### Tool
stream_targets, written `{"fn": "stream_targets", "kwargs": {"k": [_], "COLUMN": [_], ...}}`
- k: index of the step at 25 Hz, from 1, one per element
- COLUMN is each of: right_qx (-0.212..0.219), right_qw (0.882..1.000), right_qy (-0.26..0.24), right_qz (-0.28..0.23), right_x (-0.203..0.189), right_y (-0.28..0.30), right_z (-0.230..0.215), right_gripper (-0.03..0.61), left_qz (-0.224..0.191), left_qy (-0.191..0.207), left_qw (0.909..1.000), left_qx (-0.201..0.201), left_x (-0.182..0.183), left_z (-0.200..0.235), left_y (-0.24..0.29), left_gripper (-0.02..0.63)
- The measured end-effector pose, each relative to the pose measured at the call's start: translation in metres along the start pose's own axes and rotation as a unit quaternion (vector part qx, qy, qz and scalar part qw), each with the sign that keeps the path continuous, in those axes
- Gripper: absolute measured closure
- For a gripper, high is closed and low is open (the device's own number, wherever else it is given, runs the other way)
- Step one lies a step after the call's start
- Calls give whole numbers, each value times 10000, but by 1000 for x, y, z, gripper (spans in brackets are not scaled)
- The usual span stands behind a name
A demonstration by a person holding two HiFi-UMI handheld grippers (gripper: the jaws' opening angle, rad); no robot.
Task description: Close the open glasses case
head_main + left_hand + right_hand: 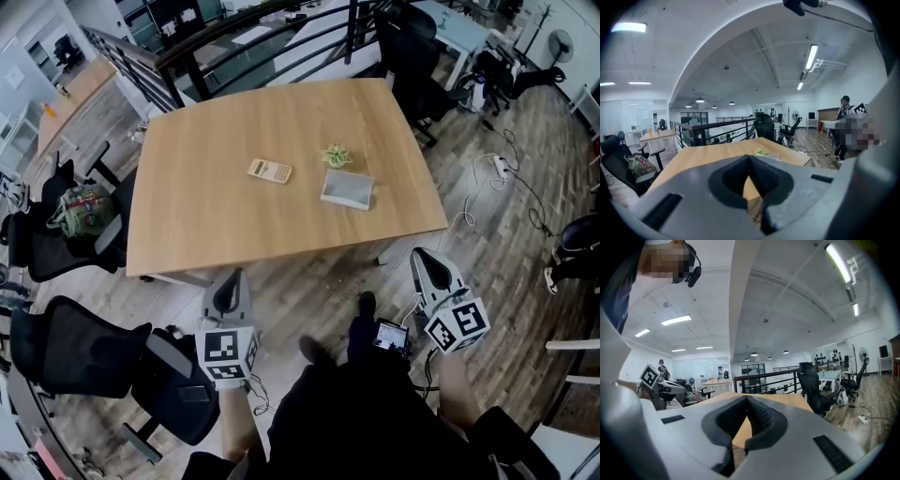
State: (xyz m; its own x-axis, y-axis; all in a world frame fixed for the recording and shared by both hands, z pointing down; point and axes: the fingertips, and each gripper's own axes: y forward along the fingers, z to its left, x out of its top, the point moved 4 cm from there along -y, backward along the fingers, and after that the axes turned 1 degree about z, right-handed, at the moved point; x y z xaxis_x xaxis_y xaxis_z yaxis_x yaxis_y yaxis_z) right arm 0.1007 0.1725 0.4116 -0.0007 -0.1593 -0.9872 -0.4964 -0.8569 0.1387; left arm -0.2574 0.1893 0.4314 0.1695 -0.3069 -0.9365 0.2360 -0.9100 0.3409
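The left tongs (232, 281) are closed, the two jaws pressed together at the tip. The right tongs (424, 261) are closed in the same way, pad on pad. Both hang over the wooden floor (319, 291), in front of the near edge of the bench (206, 216), and they touch nothing.

The open glasses case (347, 190) lies on the bench, right of the middle, well apart from both tongs. A small green plant (336, 156) stands just behind it, and a calculator (269, 171) lies to its left, apart from it.

The inside of the case is too small to make out from the head view. In the left gripper view only the plant and a pale edge of the case show above the body of the tongs. In the right gripper view the case is hidden behind the tongs.

The near edge of the bench is free, with open floor between it and the person. Black chairs (66, 234) stand at the left side, and a cable (502, 173) lies on the floor at the right.
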Motion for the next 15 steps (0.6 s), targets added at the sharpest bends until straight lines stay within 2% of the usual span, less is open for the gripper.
{"fn": "stream_targets", "kwargs": {"k": [6, 15], "right_qx": [105, 463], "right_qw": [9999, 9983], "right_qy": [92, 347], "right_qz": [5, -108], "right_x": [6, 18], "right_y": [36, 112], "right_z": [-45, -154], "right_gripper": [565, 565], "left_qz": [65, 245], "left_qy": [15, 148], "left_qw": [10000, 9988], "left_qx": [43, 393], "left_x": [21, 74], "left_z": [-14, -35], "left_y": [52, 145], "left_gripper": [612, 612]}}
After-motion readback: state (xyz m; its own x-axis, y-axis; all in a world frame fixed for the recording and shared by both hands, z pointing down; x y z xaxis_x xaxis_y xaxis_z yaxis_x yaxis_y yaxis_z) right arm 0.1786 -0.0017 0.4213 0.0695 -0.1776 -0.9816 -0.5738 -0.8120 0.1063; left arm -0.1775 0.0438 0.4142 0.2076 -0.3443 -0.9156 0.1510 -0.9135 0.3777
